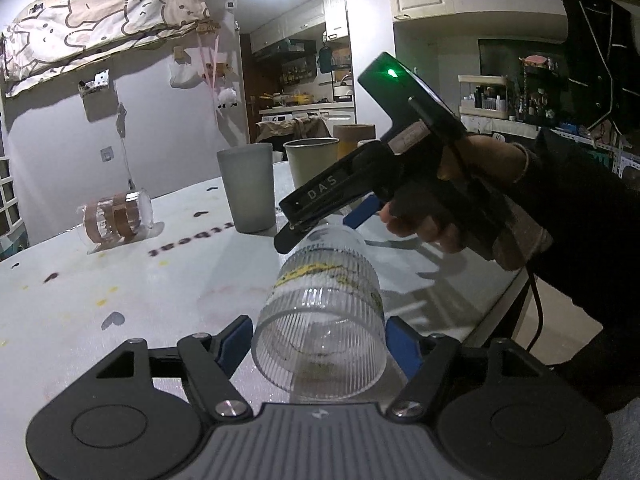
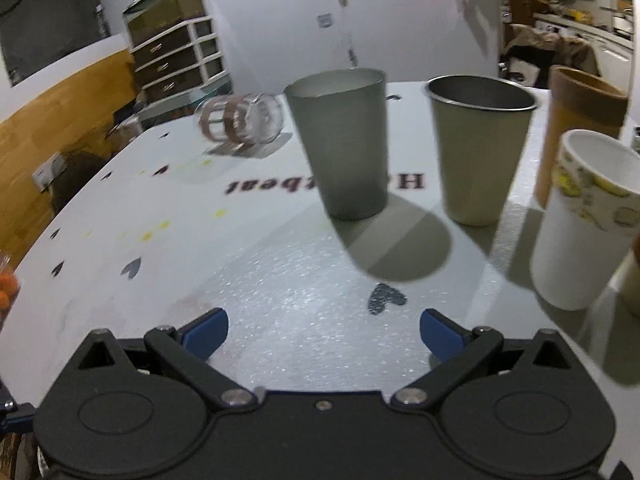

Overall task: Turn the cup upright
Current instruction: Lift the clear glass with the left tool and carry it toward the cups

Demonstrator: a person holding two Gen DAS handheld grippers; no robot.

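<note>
A clear ribbed glass cup [image 1: 324, 316] lies tilted with its mouth toward the left wrist camera. My left gripper [image 1: 320, 342] has a blue pad on each side of the cup near its mouth and is shut on it, above the white table [image 1: 160, 288]. My right gripper [image 1: 320, 220] shows in the left wrist view just beyond the cup's base, held by a hand. In its own view the right gripper [image 2: 324, 330] is open and empty over the table. A second clear glass with brown bands [image 1: 118, 218] lies on its side at the far left; it also shows in the right wrist view [image 2: 240, 120].
A grey tumbler [image 2: 344, 144] and a metal cup [image 2: 480, 148] stand upright mid-table. A white patterned paper cup [image 2: 584, 224] and a brown cylinder [image 2: 580, 120] stand at the right. The table edge runs along the right in the left wrist view.
</note>
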